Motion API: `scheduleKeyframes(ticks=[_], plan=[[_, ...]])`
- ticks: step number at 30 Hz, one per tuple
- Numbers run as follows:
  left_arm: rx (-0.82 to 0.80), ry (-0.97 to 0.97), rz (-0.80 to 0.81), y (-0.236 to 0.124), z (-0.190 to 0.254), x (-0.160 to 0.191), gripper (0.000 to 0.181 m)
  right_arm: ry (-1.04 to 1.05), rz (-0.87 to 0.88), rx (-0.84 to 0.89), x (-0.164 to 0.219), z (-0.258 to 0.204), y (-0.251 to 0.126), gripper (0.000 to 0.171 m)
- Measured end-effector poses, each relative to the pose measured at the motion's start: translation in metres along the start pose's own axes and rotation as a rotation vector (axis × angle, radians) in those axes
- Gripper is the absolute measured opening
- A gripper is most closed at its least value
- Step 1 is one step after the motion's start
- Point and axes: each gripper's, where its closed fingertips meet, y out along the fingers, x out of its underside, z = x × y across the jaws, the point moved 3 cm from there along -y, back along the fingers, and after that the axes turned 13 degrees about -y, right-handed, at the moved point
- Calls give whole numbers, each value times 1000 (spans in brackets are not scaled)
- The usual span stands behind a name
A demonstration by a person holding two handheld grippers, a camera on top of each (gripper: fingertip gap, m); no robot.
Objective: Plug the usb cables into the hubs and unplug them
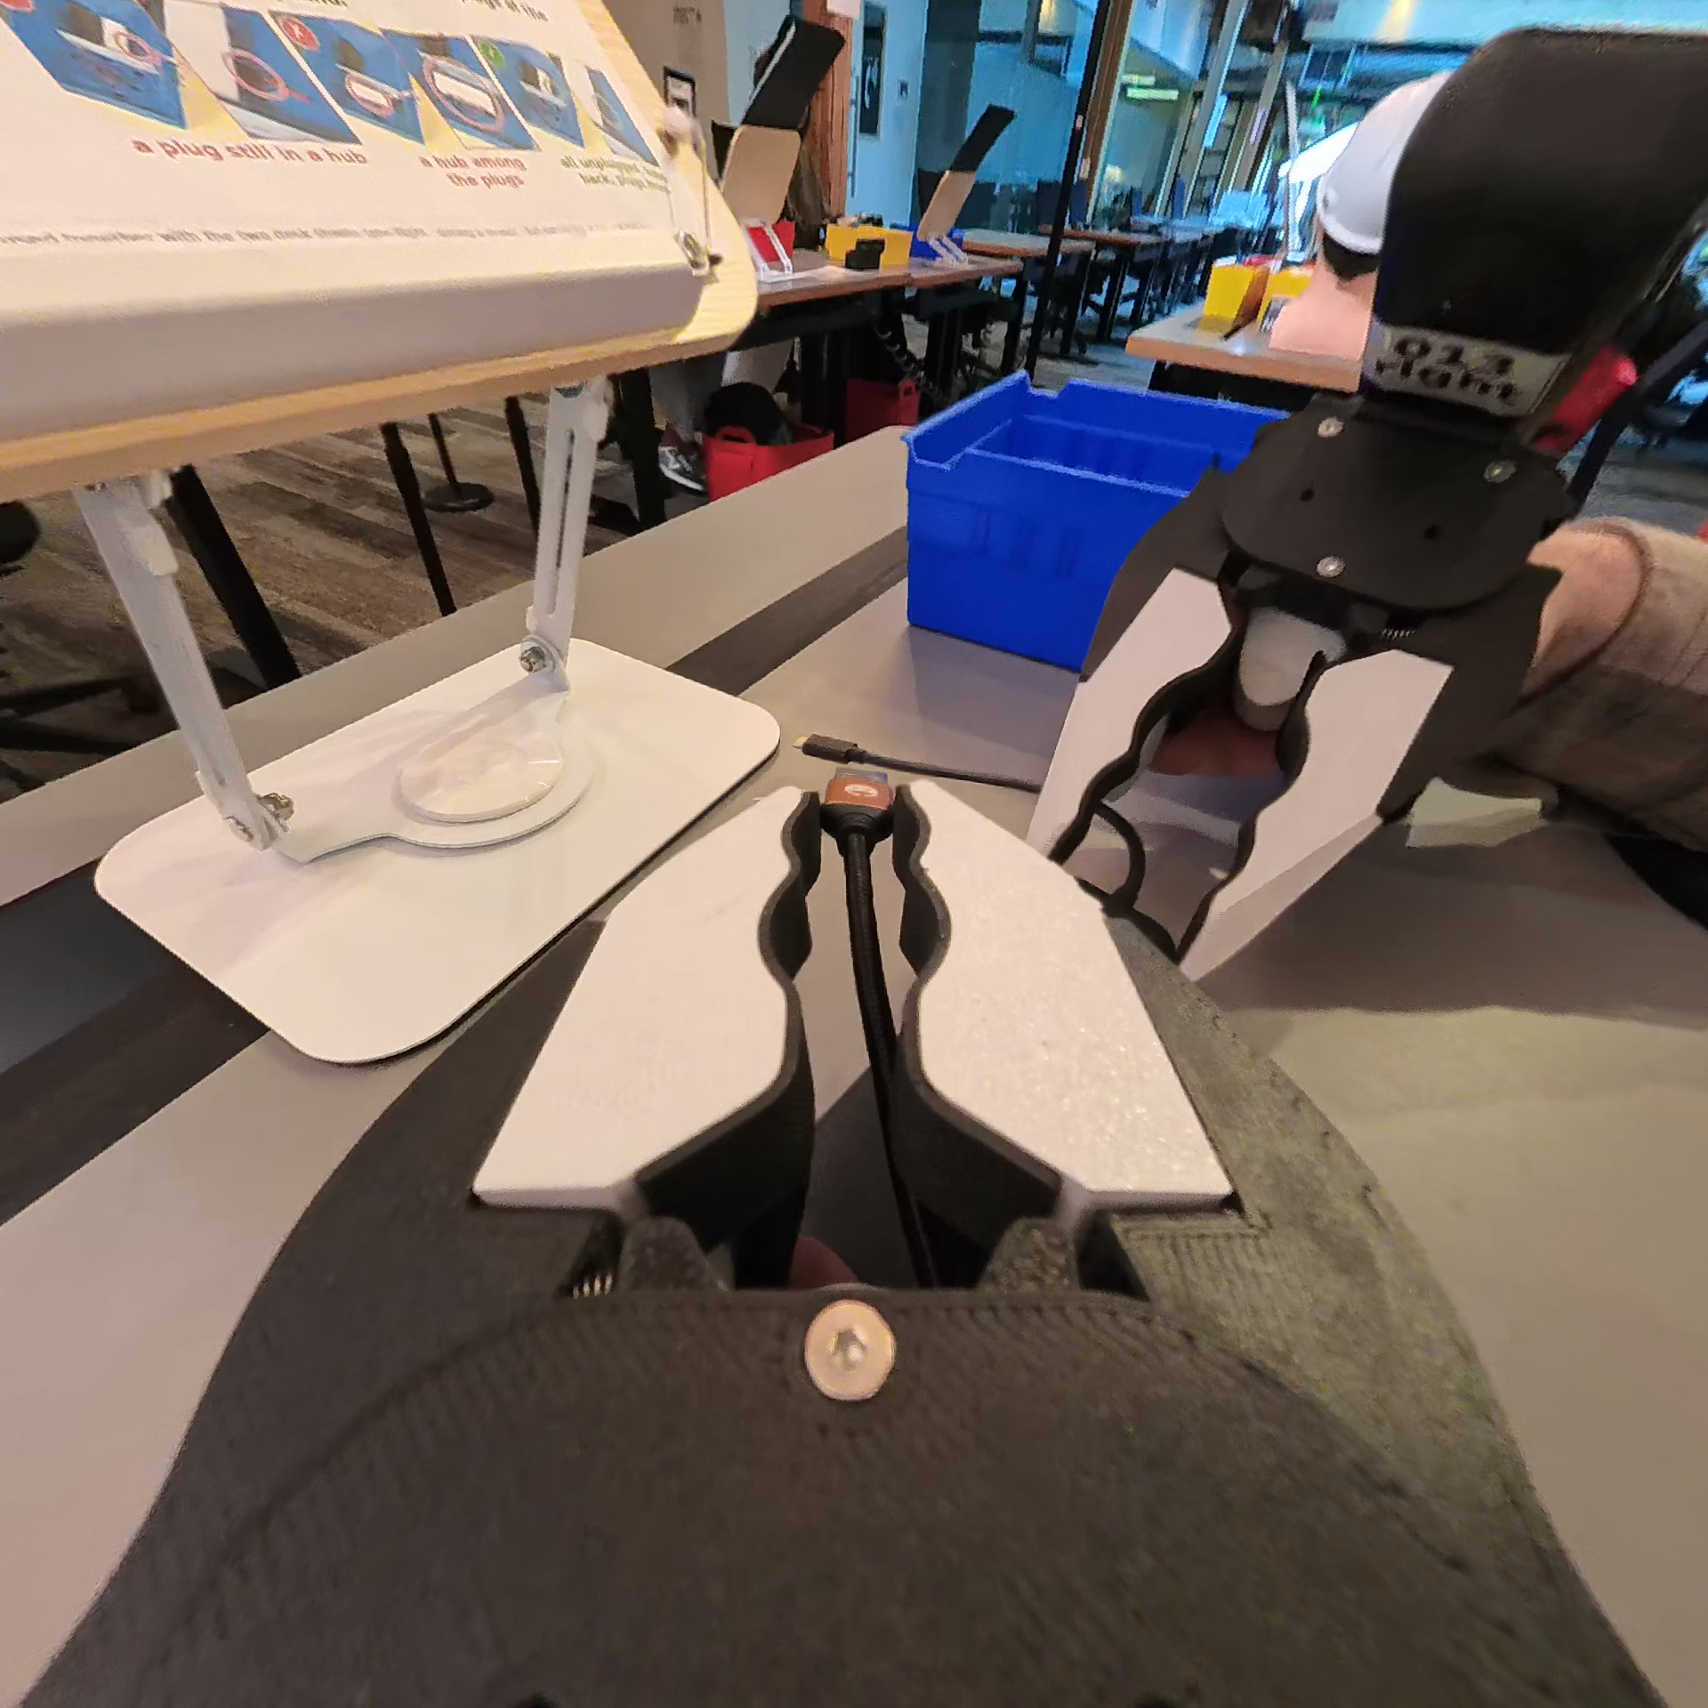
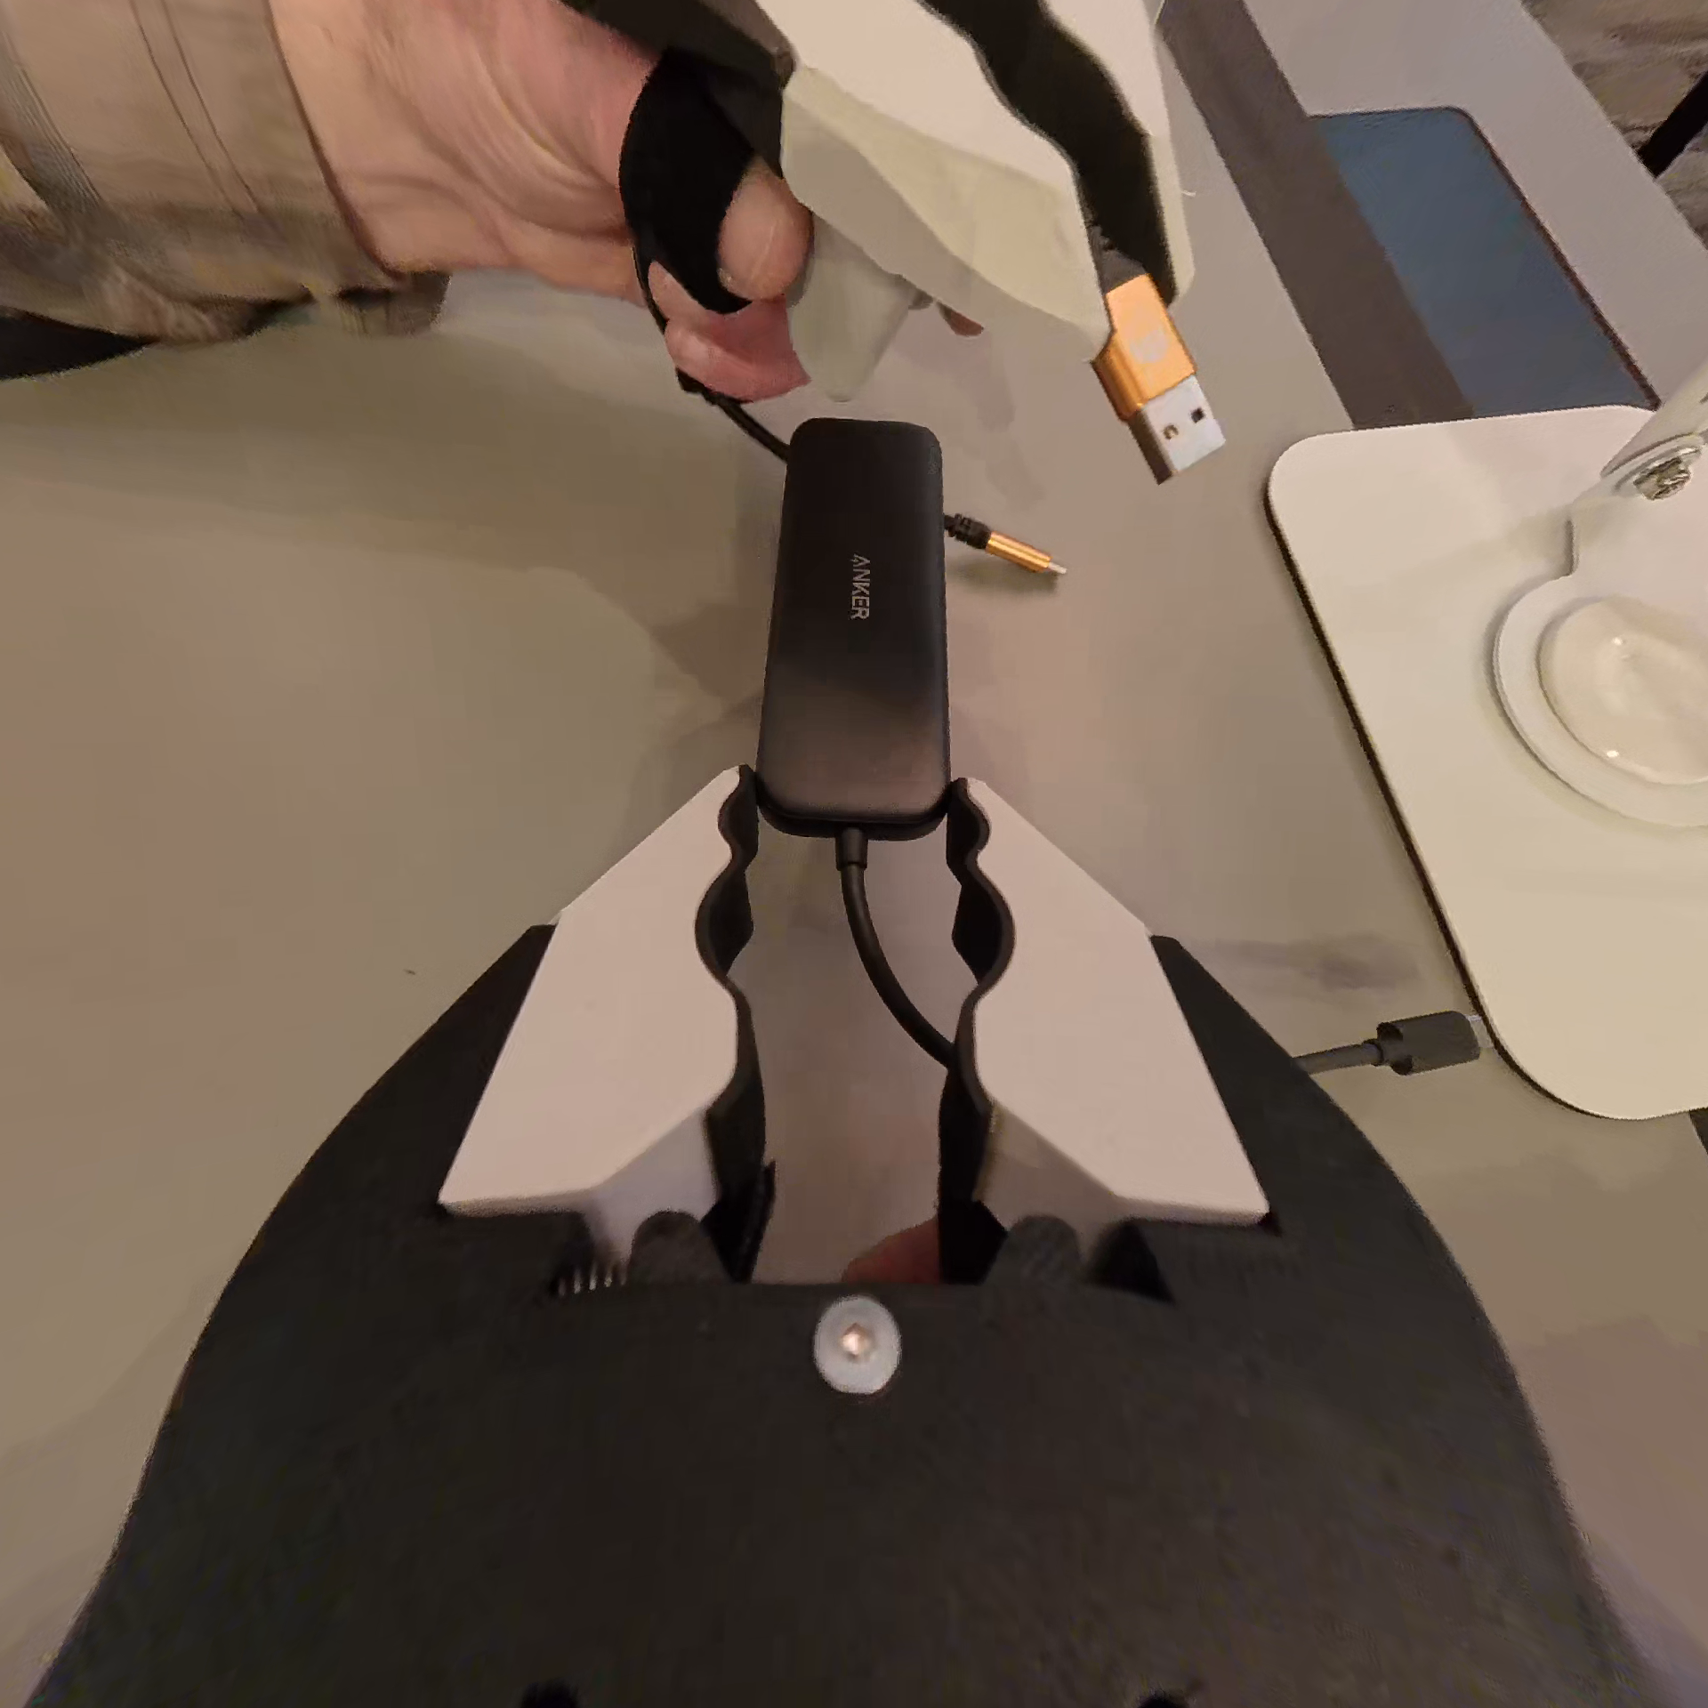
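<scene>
An orange plug (image 1: 858, 799) is pinched by the left gripper (image 1: 855, 813). A black hub (image 2: 855, 628) is clamped at its cabled end by the right gripper (image 2: 852, 813), over the grey table (image 2: 323, 693).

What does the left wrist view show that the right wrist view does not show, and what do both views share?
Only the left wrist view shows the blue bin, the tilted instruction board on the stand, and the room with desks behind. Only the right wrist view shows the black hub clamped at its cabled end by the right gripper, a loose gold plug on the table, and the metal tip of the orange USB plug. Both show that orange plug held in the jaws of the left gripper, the white stand base and the grey table.
</scene>
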Motion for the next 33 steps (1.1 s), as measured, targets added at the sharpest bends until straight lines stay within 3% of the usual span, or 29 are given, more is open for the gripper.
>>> scheduleKeyframes(ticks=[24,29,33], plan=[[69,-127,88,7,11,-5,15,49,-90,35,22,-5,39,39],[79,-141,100,6,11,-6,15,50,-67,45,18,-3,41,55],[88,-139,109,7,13,-9,15,50,-52,54,14,-1,45,56]])
